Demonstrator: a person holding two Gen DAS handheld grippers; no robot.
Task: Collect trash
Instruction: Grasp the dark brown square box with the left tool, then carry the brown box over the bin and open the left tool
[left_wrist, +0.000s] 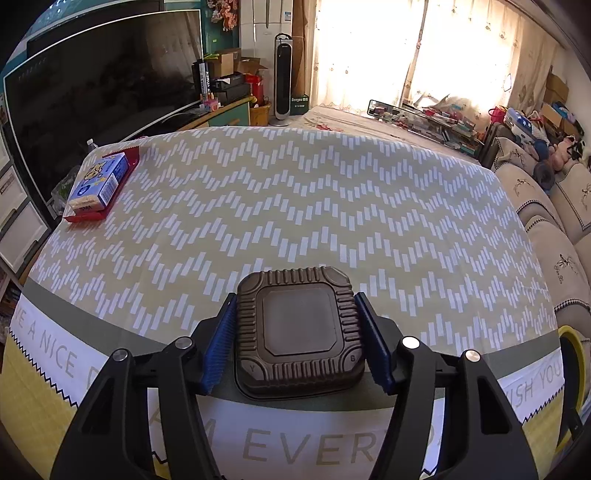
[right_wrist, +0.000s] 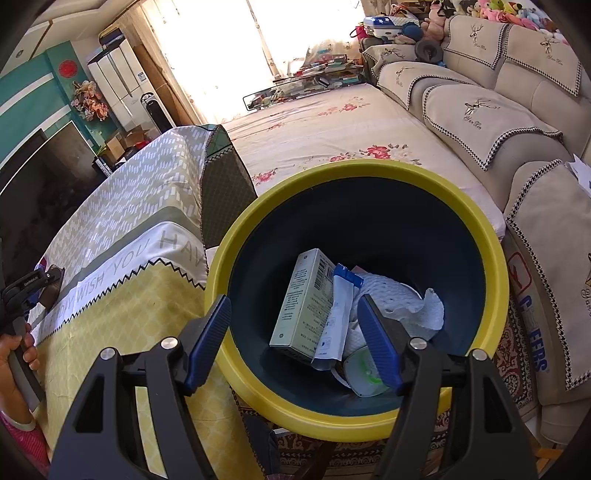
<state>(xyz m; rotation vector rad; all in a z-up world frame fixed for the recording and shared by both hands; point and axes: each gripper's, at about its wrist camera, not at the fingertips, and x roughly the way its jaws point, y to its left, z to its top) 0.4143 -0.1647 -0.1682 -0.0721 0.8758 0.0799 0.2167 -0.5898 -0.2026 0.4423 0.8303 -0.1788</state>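
Observation:
A dark brown ribbed plastic tray (left_wrist: 299, 332) lies upside down near the front edge of the table (left_wrist: 295, 192). My left gripper (left_wrist: 295, 299) straddles it, and the blue pads touch its two sides. A blue carton (left_wrist: 99, 181) rests on a red packet (left_wrist: 85, 216) at the table's far left. My right gripper (right_wrist: 293, 299) hangs open over the yellow-rimmed dark bin (right_wrist: 332, 173) beside the table, with nothing gripped. In the bin lie a pale green box (right_wrist: 303, 306), a blue-white sachet (right_wrist: 340, 314), crumpled paper towel (right_wrist: 399, 306) and a white round lid (right_wrist: 364, 369).
The bin's rim (left_wrist: 574, 354) shows just past the table's right edge. A large TV (left_wrist: 103, 81) stands behind the table on the left. A beige sofa (right_wrist: 498, 103) and a floral-sheeted surface (right_wrist: 332, 125) lie beyond the bin. A person's hand (right_wrist: 14, 354) holds the left gripper's handle.

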